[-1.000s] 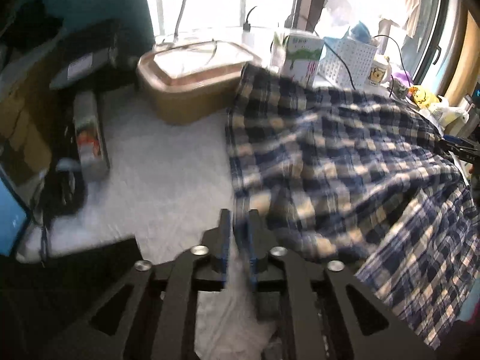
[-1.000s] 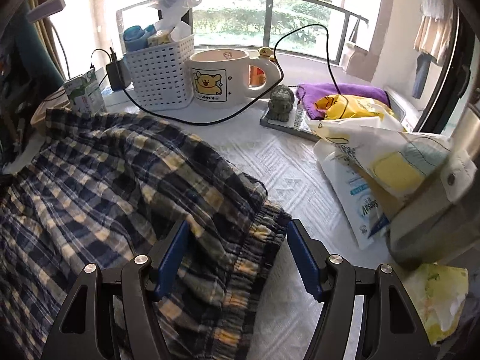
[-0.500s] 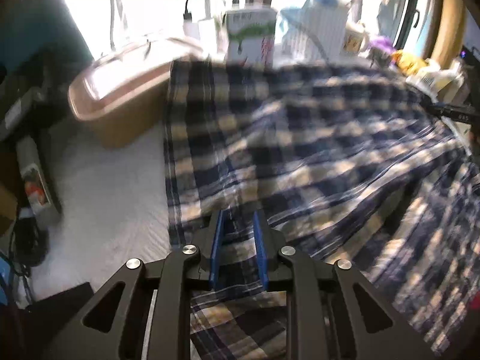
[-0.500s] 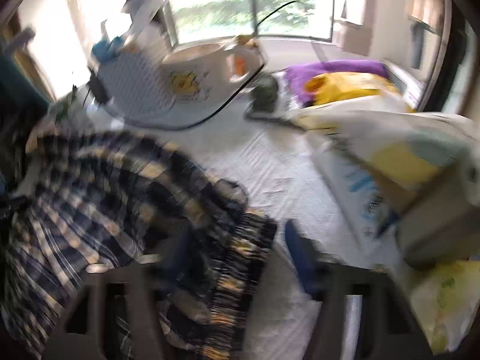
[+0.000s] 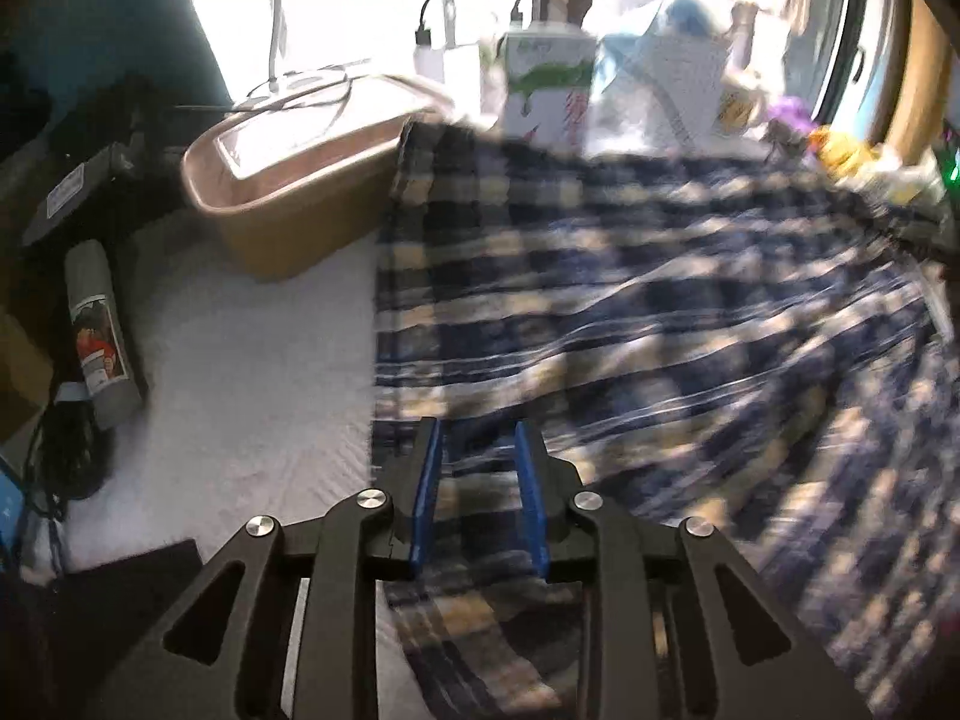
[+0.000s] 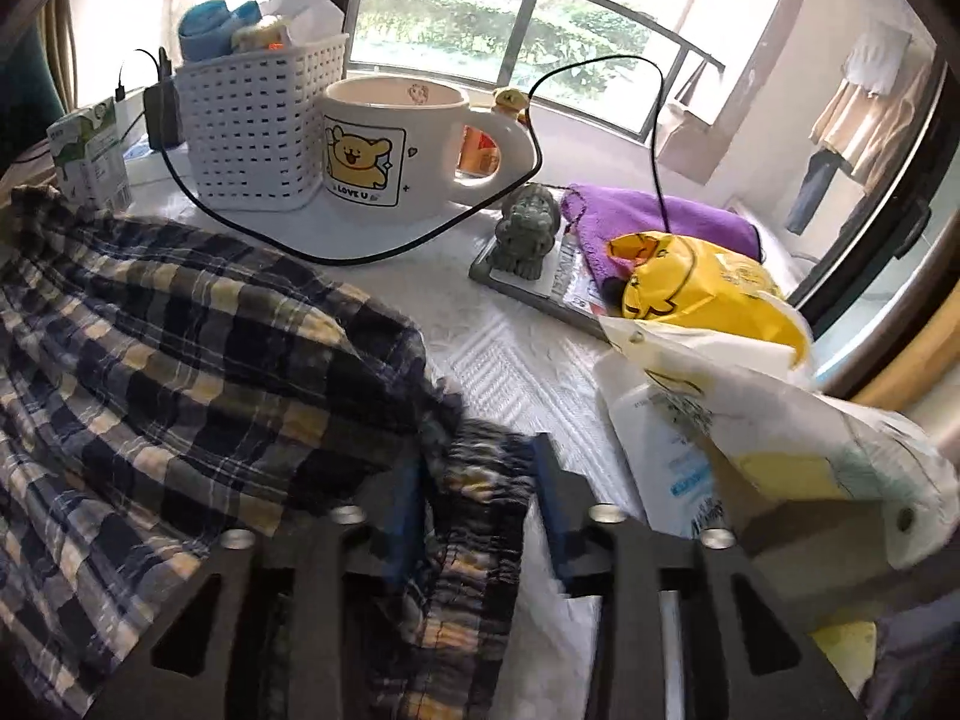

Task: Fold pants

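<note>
Navy, cream and yellow plaid pants (image 5: 630, 312) lie spread on a white textured table cover (image 5: 240, 372). My left gripper (image 5: 478, 450) stands over the pants' leg end near the left edge, its blue-padded jaws open with cloth between them. In the right wrist view the pants (image 6: 180, 360) fill the left side. My right gripper (image 6: 477, 468) straddles the gathered elastic waistband (image 6: 480, 516), jaws partly open around it, blurred by motion.
A brown tub (image 5: 300, 180), a milk carton (image 5: 549, 84) and a grey can (image 5: 99, 324) stand beyond and left of the pants. A white basket (image 6: 258, 132), a bear mug (image 6: 396, 150), a black cable (image 6: 360, 252), a figurine (image 6: 528, 228), a purple cloth (image 6: 660, 216) and plastic bags (image 6: 750, 420) crowd the right.
My left gripper opened from nearly shut and moved right onto the pants' leg end. My right gripper narrowed around the waistband, and the cloth there has bunched up.
</note>
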{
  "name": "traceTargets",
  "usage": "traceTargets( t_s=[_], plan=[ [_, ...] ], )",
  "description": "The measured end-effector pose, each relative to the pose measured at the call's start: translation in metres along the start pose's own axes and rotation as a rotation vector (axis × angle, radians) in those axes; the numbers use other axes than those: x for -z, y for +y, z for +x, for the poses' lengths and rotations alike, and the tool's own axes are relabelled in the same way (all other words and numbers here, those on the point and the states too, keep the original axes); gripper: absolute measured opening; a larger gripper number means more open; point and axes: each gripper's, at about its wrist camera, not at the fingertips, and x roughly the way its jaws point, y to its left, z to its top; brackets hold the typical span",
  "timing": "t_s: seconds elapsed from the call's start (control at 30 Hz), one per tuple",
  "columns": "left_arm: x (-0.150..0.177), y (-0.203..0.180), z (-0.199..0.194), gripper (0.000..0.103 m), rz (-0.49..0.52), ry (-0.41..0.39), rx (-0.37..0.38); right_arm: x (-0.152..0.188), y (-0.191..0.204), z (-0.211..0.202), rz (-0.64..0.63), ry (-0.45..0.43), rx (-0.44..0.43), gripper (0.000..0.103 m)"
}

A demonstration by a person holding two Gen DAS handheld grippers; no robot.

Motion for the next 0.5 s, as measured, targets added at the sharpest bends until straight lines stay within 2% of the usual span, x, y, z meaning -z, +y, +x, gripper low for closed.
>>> traceTargets(
  t_s=[0.03,0.1,0.23,0.37,0.5],
  plan=[
    [0.001,-0.004,-0.008,0.026,0.010,-0.019,0.015,0.003,0.000,-0.008,0.004,-0.015,-0.013,0.063],
    [0.004,-0.021,-0.025,0.026,0.049,-0.054,0.055,0.009,0.002,-0.027,0.002,-0.041,-0.041,0.064],
    [0.007,-0.068,-0.034,0.026,0.137,-0.063,0.140,0.027,0.026,-0.056,-0.034,-0.055,-0.130,0.064],
    [0.007,-0.117,-0.021,0.026,0.218,-0.036,0.188,0.053,0.064,-0.067,-0.122,-0.014,-0.181,0.064],
    [0.013,-0.138,-0.009,0.026,0.258,0.037,0.216,0.082,0.078,-0.062,-0.186,0.053,-0.153,0.064]
  ],
)
